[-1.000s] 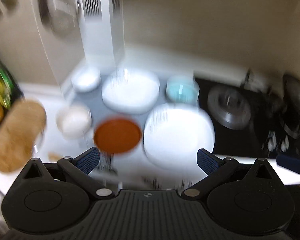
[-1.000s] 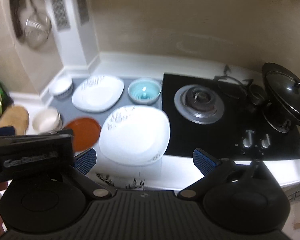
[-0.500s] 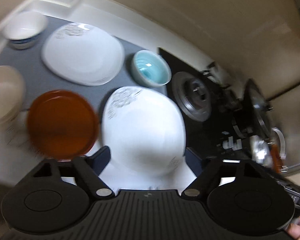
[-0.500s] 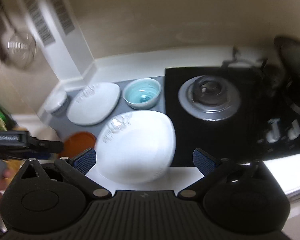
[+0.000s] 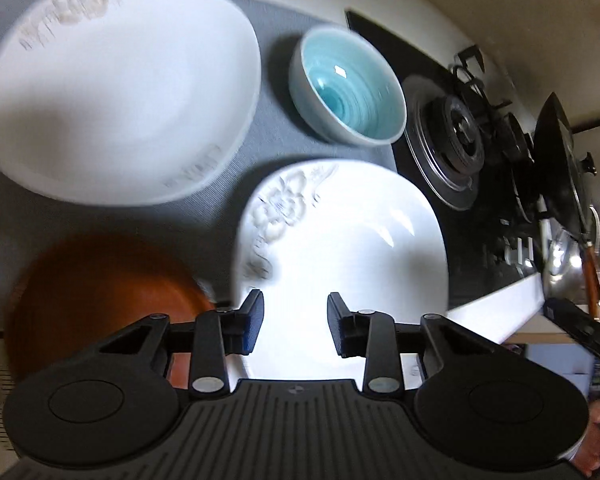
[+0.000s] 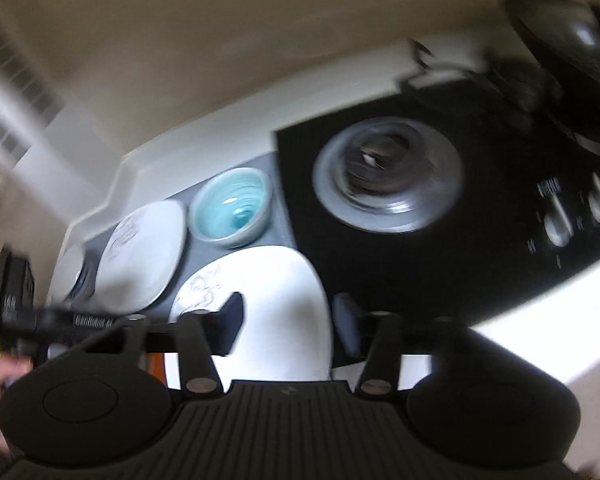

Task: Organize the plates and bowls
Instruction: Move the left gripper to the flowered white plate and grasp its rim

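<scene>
Fingers of our left tool (image 5: 295, 323) have drawn in from wide to a narrow, empty gap over the near plate (image 5: 352, 248) on the surface, so we judge a grasp is coming, while our right tool (image 6: 288, 322), likewise narrowed, hangs over that plate's right edge.

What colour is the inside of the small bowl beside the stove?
Turquoise with a spiral pattern, on the bowl; the left wrist view shows it best.
</scene>
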A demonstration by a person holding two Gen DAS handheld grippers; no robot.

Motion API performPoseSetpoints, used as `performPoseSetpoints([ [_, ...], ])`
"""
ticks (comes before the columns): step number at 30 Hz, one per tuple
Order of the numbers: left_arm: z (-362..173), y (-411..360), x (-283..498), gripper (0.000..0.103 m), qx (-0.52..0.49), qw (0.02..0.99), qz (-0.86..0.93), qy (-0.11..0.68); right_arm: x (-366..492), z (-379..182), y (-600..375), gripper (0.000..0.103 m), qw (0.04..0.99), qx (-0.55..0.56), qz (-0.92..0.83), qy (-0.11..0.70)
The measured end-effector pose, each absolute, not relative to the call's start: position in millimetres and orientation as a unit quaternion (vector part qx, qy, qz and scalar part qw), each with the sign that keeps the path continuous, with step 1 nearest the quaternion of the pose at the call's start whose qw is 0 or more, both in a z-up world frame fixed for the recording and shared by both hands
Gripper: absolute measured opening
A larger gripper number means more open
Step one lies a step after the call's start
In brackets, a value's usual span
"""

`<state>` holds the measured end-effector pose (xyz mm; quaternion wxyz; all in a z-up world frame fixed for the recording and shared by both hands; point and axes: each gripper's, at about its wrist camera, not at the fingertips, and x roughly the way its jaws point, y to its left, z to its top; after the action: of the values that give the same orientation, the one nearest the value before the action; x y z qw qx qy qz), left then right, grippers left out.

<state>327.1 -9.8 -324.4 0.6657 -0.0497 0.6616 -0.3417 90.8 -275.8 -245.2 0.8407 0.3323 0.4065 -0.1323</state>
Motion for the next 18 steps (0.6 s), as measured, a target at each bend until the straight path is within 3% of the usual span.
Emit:
performPoseSetpoints([
  [5, -327, -12, 333, 0.029, -0.048, 0.685, -0.299, 0.662, 102, -262, -296, 0.054, 0.833, 0.333, -0.122, 0.424],
  [7, -320, -8, 334, 0.029, -0.059, 0.692, -0.297, 0.655, 105, -263, -300, 0.074, 0.834, 0.334, -0.111, 0.424],
  [9, -316, -5, 332, 0.029, -0.047, 0.702, -0.292, 0.648, 110, -264, -299, 0.088, 0.843, 0.316, -0.1, 0.424],
  [13, -323, -5, 334, 0.046, -0.028, 0.706, -0.276, 0.651, 118, -277, -299, 0.087, 0.841, 0.309, -0.09, 0.435],
  [18, -342, -19, 334, 0.047, -0.017, 0.676, -0.289, 0.678, 124, -303, -298, 0.076, 0.826, 0.324, -0.117, 0.446],
])
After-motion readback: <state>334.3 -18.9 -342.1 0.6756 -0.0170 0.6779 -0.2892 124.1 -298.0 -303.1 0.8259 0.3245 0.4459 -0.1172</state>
